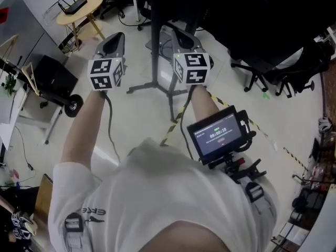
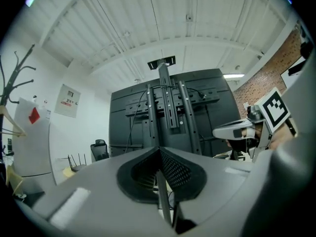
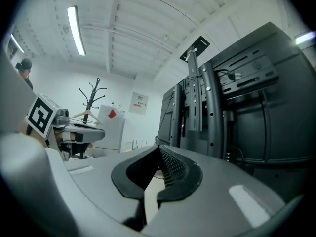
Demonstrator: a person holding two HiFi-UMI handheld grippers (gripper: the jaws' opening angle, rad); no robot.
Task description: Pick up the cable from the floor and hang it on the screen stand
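Hanging: not begun, by the look of it
Left gripper [image 2: 159, 174]: jaws clenched on nothing, raised before the screen stand [image 2: 167, 100]
Right gripper [image 3: 154, 174]: likewise clenched, empty
Cable [image 1: 173, 127]: probably the yellow-black striped line on the floor [image 1: 131, 114] by the stand's feet
Remaining: pick-up and hanging

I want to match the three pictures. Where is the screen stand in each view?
Head view: the screen stand is at top centre, its pole and legs on the floor.
Left gripper view: centre, its back rails facing the camera.
Right gripper view: right half, close.
Shared landmark: the router with antennas, upper left in head view, low left in left gripper view, tiny near centre in right gripper view.
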